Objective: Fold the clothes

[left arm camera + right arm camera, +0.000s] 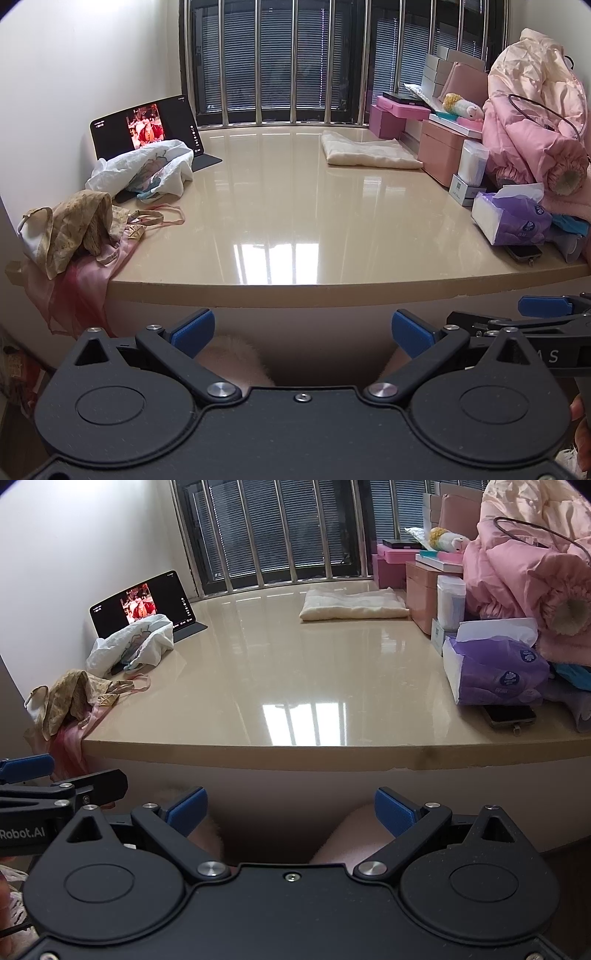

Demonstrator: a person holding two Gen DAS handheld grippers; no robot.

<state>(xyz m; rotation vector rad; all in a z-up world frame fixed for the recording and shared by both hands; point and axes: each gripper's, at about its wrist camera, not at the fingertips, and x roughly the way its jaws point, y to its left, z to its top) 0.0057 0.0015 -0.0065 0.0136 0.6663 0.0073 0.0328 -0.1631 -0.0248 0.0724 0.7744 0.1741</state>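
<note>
Room: we face a glossy beige countertop (295,206) below a barred window (288,55).
Left gripper (302,330): wide, empty.
Right gripper (290,808): wide, empty.

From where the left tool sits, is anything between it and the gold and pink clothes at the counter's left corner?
Nothing visible. The left tool is open below the counter edge; the gold and pink clothes hang over the left corner.

I see a tablet (147,127) propped at ten o'clock on the beige counter (295,221), its screen lit. At three o'clock a purple tissue pack (511,218) lies beside a phone (523,252), with pink boxes (441,151) behind, near the barred window (295,55).
</note>
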